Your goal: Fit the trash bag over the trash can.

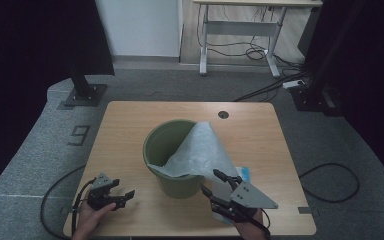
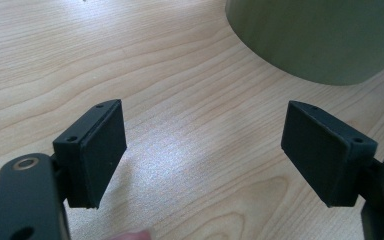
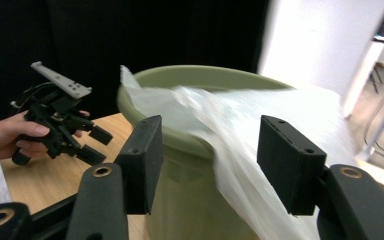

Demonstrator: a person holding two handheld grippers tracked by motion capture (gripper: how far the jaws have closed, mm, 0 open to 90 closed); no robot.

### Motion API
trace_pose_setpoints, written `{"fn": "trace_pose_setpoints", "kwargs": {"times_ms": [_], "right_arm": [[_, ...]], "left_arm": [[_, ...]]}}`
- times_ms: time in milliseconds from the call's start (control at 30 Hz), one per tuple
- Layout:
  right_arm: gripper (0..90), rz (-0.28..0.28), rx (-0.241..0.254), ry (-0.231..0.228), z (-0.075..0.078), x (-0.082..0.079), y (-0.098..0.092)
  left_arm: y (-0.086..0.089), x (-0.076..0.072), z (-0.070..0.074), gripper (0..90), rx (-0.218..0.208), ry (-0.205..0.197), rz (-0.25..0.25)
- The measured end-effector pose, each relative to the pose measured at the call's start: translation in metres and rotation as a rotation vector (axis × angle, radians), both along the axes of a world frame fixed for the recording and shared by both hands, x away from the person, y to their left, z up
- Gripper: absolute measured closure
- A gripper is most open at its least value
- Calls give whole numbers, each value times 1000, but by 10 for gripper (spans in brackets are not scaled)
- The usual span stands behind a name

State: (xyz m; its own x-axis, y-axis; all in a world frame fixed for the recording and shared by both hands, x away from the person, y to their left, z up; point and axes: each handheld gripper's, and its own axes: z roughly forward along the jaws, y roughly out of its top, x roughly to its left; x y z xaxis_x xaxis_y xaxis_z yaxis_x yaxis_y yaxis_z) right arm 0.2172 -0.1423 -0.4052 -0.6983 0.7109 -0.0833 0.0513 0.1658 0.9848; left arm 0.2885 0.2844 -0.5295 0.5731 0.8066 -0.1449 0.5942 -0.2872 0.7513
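Here, 1 green bucket stands on the wooden table, near the middle and slightly toward the near edge. A translucent plastic bag lies half in and half out of it: 1 part rests inside the bucket against the right wall, and the remainder drapes over the right and near rim and hangs down the outside toward the table's near right corner. A blue-edged flat item lies on the table just right of the bucket, partly covered by the bag; what it is cannot be told. The right gripper sits by the near edge, right of centre, with its jaws pointed at the bucket's near right side. In the right gripper view, the right gripper has its 2 jaws standing apart, the hanging bag and the bucket lie beyond them, and neither pad presses on the bag. The left gripper rests near the table's near left corner, held by the left hand, well apart from the bucket. In the left gripper view, the left gripper has its 2 jaws spread wide over bare table, with the bucket wall ahead of them.
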Motion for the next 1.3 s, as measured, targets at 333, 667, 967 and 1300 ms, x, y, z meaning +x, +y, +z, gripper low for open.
{"fn": "trace_pose_setpoints", "kwargs": {"times_ms": [333, 667, 967, 1300], "right_arm": [[374, -148, 44, 52, -26, -6, -40], [322, -228, 13, 140, -62, -7, -46], [428, -281, 26, 238, -100, 5, -47], [887, -317, 90, 248, -96, 14, -67]], "left_arm": [[-1, 0, 0, 181, 5, -3, 3], [-2, 0, 0, 181, 6, -3, 1], [-6, -3, 5, 225, -9, -24, 4], [-20, -11, 18, 237, -30, -76, -37]]}}
